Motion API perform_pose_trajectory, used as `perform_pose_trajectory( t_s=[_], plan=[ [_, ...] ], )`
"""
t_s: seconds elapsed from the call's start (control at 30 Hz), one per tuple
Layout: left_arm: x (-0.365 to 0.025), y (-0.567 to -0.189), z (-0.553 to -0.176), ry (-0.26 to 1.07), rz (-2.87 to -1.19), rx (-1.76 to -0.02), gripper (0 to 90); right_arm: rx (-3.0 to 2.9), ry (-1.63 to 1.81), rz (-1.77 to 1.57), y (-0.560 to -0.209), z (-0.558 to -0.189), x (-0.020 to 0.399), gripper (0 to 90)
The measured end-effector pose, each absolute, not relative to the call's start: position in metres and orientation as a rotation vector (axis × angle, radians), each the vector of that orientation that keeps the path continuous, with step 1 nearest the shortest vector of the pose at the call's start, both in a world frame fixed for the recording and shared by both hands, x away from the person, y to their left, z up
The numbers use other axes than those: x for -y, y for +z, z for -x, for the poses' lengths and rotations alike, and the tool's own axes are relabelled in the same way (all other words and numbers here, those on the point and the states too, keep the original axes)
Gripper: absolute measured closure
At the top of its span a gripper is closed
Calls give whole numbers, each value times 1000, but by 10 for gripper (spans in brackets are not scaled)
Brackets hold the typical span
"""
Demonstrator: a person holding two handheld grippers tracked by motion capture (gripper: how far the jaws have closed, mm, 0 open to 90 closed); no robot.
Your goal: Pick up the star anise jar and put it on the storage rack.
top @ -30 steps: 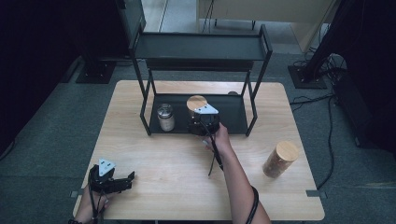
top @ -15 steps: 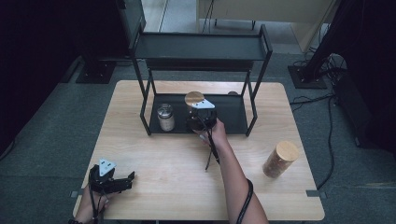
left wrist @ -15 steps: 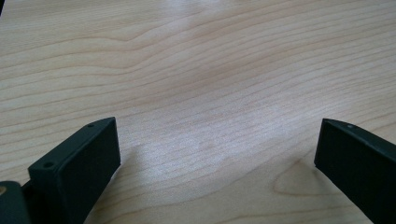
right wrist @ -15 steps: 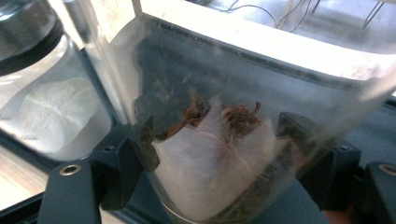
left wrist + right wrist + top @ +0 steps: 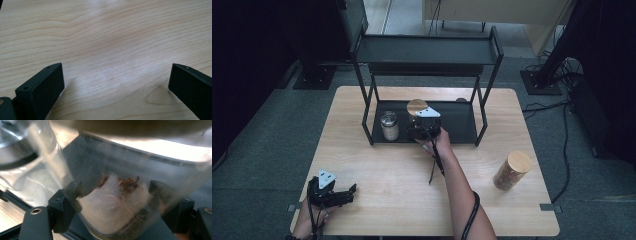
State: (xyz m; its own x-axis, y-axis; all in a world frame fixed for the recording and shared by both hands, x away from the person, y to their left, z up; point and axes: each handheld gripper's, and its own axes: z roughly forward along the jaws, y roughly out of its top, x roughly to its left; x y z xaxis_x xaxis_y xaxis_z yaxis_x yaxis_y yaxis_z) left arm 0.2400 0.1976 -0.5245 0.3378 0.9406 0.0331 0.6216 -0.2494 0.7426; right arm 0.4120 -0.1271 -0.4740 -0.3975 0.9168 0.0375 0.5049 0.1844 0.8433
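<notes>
At the centre of the high view, on the lower tray of the black rack (image 5: 462,117): one clear jar with a round wooden lid (image 5: 416,106), cylindrical, glassy wall, holding a pale fibrous mass with reddish-brown strands at its top, as the right gripper view shows (image 5: 117,202). A second ago it hung just in front of the tray; it now stands further in, beside its neighbour, so the placing looks all but done and letting go is the step in hand.

Right gripper (image 5: 421,126): matt black jaws either side of the jar's lower wall, which have just been opening; the jar is between them, the pads against or barely off the glass, the grip easing rather than released.

Left of the jar, on the same tray, just apart: smaller glass jar with a metal lid (image 5: 389,125), shiny, pale contents.

Rack: thin black metal frame, two flat shelves, upper shelf bare.

Lower right of the frame, well apart: tall jar with wooden lid (image 5: 511,170), brown contents, standing on the table (image 5: 377,165), light wood with plain grain.

Lower left of the frame: left gripper (image 5: 343,195), jaws spread wide, nothing between them, low over the bare wood and unmoved
</notes>
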Motion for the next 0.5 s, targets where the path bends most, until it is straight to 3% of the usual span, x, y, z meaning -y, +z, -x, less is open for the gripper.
perform_pose_trajectory(
  t_s=[0.4, 0.5],
  plan=[
    [-197, -524, -240, 650, -1977, -1362, 5, -2007, 1224, -1323, -465, -399, 136, 2],
    [-197, -525, -240, 651, -1978, -1361, 5, -1995, 1212, -1330, -466, -393, 138, 0]
  ],
)
